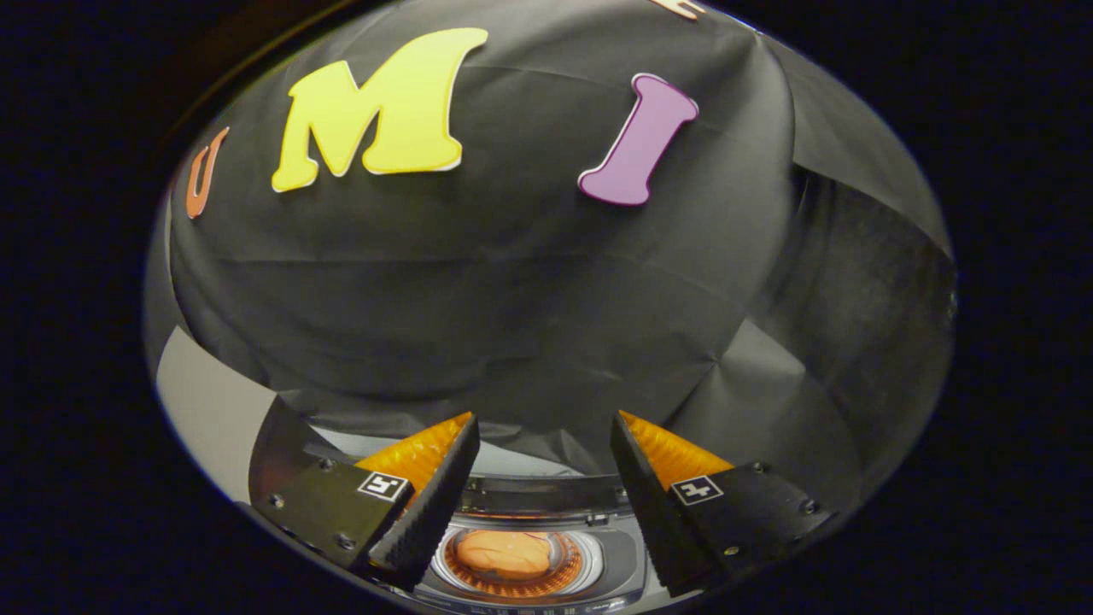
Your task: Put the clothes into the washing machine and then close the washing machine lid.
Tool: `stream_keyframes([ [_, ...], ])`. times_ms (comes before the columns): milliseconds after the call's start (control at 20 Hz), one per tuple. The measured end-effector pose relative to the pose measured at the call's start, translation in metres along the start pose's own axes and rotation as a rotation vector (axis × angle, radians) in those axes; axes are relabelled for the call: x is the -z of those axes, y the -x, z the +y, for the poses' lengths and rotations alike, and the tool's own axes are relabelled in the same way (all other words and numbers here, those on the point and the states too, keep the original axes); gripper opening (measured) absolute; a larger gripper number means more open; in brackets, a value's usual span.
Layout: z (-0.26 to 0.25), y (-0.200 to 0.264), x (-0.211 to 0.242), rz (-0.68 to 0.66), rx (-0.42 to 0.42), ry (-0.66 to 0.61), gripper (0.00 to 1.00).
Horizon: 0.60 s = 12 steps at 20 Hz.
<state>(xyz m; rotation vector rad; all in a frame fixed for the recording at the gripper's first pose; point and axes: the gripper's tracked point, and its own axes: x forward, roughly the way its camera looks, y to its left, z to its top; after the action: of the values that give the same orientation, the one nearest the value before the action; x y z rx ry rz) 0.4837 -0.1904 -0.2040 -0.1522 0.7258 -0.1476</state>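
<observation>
Tongs (544,478) are hanging spread and empty at the frame's bottom, with the clothes (504,553) sitting in the washing machine (619,564) drum below. Risk: fabric bunching up could be jamming the lid.

Gripper (545,478) held above the washing machine (615,564), fingers spread apart with nothing between them. Machine sits low, below and between the two fingers. Its tub opening (512,559) lies nearer the left finger (431,504) than the right finger (653,504). Clothes (504,553) lie inside the tub (bunched in one lump at the bottom). Back rim of the machine runs just beyond the tub. Booth wall (512,299) stands behind the machine, rising well beyond the fingertips.
</observation>
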Motion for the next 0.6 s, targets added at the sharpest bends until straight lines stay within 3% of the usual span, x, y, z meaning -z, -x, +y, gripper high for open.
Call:
stream_keyframes([
  [200,0.014,-0.027,0.010,0.071,-0.071,0.006,1.00],
  [600,0.019,-0.043,0.031,0.110,-0.077,-0.056,0.99],
])
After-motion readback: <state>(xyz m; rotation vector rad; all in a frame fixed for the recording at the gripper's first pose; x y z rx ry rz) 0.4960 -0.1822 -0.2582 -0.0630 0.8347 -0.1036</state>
